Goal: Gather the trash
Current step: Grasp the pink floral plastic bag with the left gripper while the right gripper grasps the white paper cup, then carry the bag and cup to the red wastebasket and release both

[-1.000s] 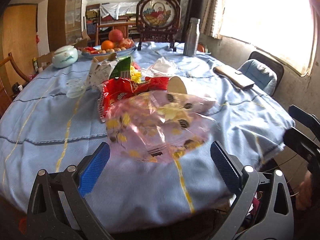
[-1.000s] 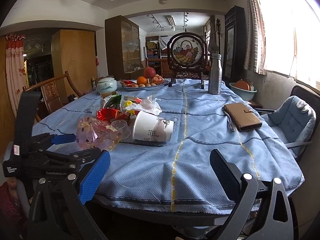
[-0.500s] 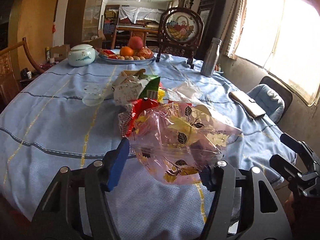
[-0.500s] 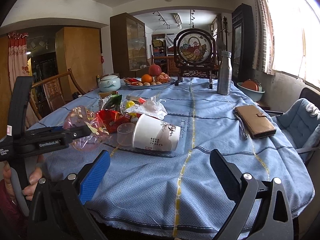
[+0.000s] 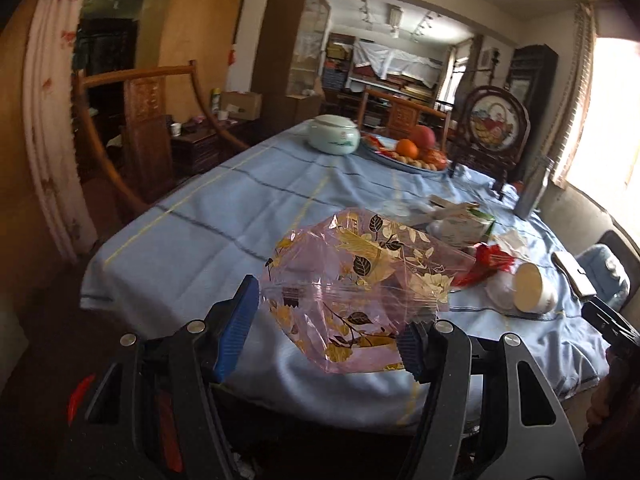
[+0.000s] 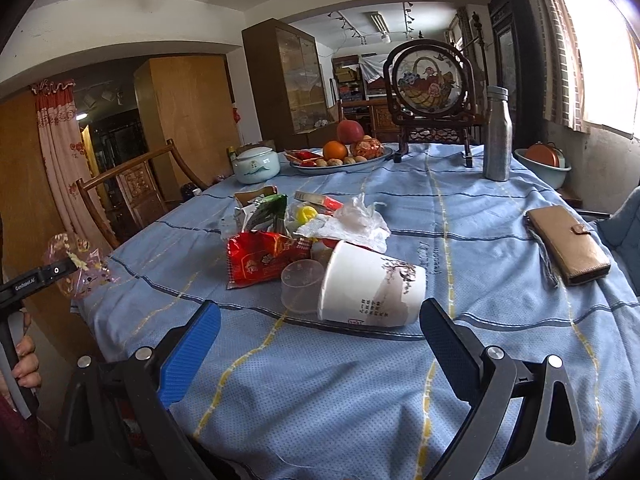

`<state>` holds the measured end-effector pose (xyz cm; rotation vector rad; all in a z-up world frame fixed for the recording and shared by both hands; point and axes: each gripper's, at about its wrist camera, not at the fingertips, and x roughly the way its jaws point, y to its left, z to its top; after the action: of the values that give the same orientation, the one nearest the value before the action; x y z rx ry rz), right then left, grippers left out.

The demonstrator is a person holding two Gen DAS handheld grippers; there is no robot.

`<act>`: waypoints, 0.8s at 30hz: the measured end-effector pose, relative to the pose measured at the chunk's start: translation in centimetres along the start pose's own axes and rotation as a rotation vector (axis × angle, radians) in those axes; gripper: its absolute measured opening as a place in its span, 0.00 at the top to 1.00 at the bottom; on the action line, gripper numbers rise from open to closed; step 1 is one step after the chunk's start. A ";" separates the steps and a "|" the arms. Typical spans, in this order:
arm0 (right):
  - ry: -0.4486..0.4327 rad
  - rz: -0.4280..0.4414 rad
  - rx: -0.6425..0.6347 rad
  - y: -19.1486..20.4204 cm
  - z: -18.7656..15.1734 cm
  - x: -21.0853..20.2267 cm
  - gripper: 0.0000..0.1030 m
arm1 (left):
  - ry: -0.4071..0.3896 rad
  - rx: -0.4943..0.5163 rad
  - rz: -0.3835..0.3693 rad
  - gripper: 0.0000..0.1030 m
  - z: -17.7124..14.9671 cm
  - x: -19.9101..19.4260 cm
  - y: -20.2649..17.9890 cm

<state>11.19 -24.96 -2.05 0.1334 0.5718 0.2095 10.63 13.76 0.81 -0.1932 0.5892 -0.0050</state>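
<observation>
1. While its blue pads pinch the pink leaf-print wrapper (image 5: 360, 292), the left gripper (image 5: 326, 330) holds it off the table.
2. The right gripper (image 6: 318, 344) gapes empty; the paper cup (image 6: 370, 290) lies just ahead.

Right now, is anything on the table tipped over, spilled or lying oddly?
Yes. The white paper cup lies on its side, mouth toward a clear plastic cup also tipped over. No spill shows. Behind them, a red snack wrapper and crumpled white plastic are heaped untidily.
</observation>
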 end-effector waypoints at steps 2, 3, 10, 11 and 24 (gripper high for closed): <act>-0.002 0.006 -0.026 0.9 0.4 0.6 0.05 | 0.005 -0.068 0.052 0.40 -0.7 -0.9 3.4; 0.002 0.007 -0.043 1.4 0.7 1.0 0.05 | 0.007 -0.095 0.072 0.40 -1.0 -1.3 4.7; 0.095 -0.100 -0.068 1.6 3.4 5.3 0.05 | 0.000 -0.231 0.130 0.40 -2.0 -2.7 11.3; 0.122 -0.131 -0.058 0.9 3.7 6.2 0.05 | -0.008 -0.243 0.119 0.40 -2.0 -2.8 11.9; 0.258 -0.184 0.043 -3.1 3.2 9.5 0.33 | -0.006 -0.249 0.045 0.40 -1.8 -1.0 12.3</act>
<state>21.25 -25.98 -4.92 0.0957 0.8417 0.0353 8.20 25.54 -2.30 -0.4214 0.5870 0.1132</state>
